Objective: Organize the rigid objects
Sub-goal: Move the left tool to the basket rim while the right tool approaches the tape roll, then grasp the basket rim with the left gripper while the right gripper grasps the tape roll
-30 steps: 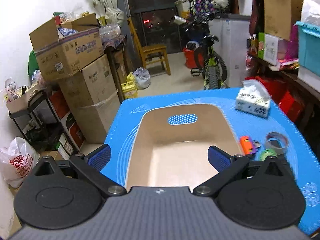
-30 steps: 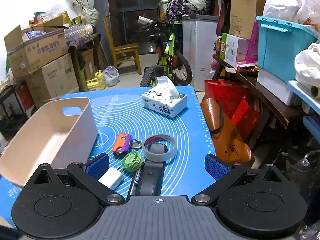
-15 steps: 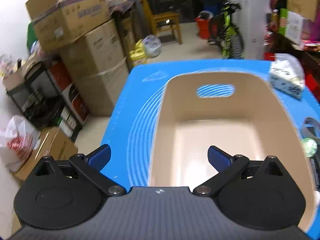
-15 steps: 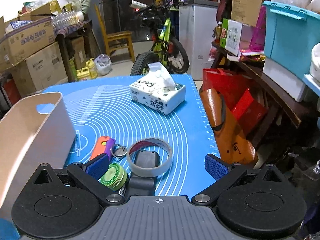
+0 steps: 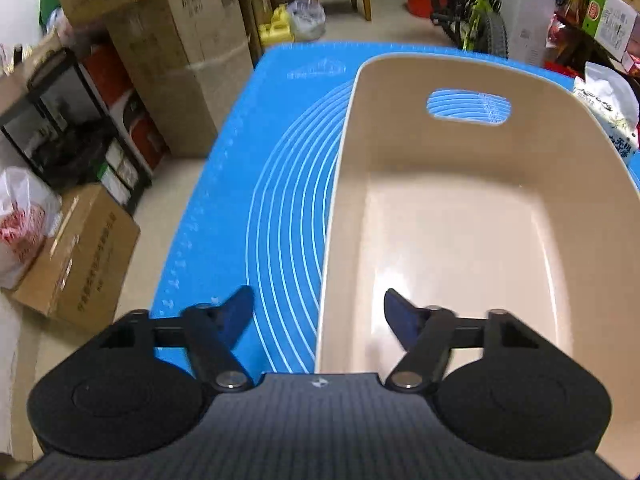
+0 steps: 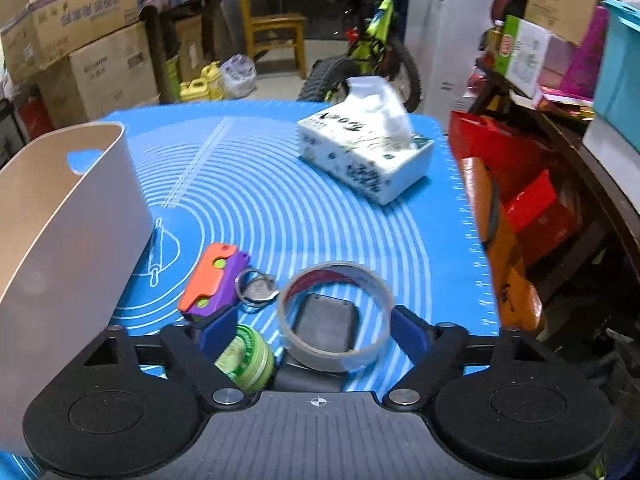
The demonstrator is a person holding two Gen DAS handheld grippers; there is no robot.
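Tape roll (image 6: 335, 316): I see it lying flat on the blue mat (image 6: 280, 200), ringed around the end of a black flat object (image 6: 324, 322), between the right gripper's fingers.
Bin (image 5: 460, 216): beige, with a handle cut-out in the far wall; I see nothing in it. In the right view its outer wall (image 6: 76, 224) stands at the left of the mat.
Left gripper (image 5: 318, 314): jaws apart, straddling the bin's near left wall, one pad outside over the mat, the other inside; I cannot tell whether either touches.
Right gripper (image 6: 308, 330): jaws apart, holding nothing; left pad between the orange-purple toy (image 6: 212, 284) and the green round tin (image 6: 244, 358).
Other items: key ring (image 6: 256, 286) just beside the toy; tissue box (image 6: 364, 164) well apart toward the far right corner.
Obstructions: tin and black object crowd the tape.
Edges: mat's right edge near the tape; cardboard boxes (image 5: 180, 60) and shelving beyond the left edge.
Open room: bare mat between bin and tissue box.
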